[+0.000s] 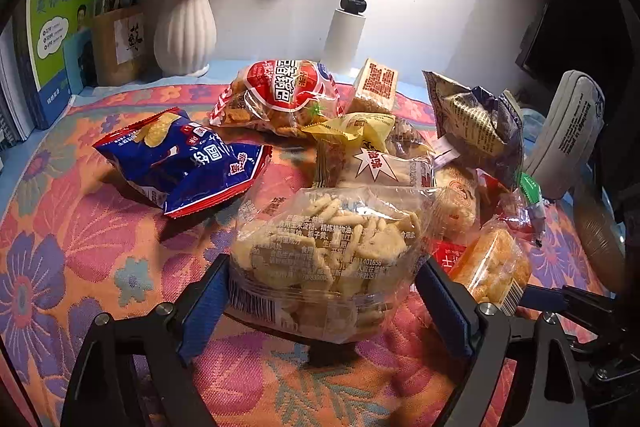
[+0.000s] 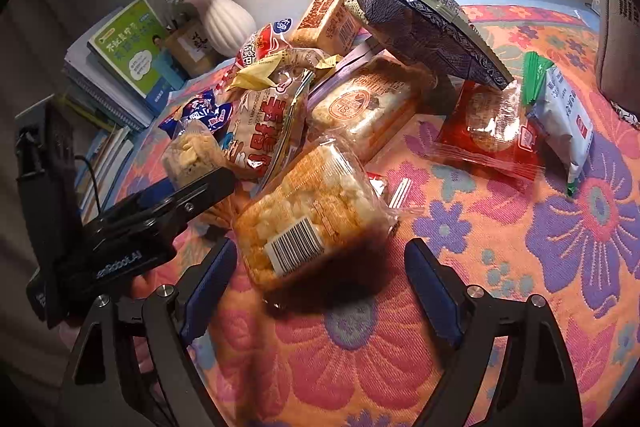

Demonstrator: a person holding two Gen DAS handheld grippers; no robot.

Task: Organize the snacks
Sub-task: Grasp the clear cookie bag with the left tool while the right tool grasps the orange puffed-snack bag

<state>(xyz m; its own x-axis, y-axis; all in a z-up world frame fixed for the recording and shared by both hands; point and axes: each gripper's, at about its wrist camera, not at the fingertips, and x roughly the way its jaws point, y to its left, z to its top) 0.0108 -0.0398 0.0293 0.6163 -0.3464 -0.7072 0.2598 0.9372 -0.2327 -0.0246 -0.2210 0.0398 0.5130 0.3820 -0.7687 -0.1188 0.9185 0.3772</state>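
Sorting barely begun: we find the snacks in 1 loose heap on the floral cloth [image 1: 72,267].
We note the left gripper [image 1: 324,291] straddling the clear cracker bag [image 1: 324,247], pads at its sides; the right gripper [image 2: 320,279] wide around the puffed-rice pack [image 2: 308,215], not yet clamped.

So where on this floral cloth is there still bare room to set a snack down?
Bare cloth lies left of the blue chip bag, toward the books. More lies right of the barcoded rice-cracker pack, below the red packet. The middle is crowded: packs overlap from the red-and-white bag to the dark patterned bag.
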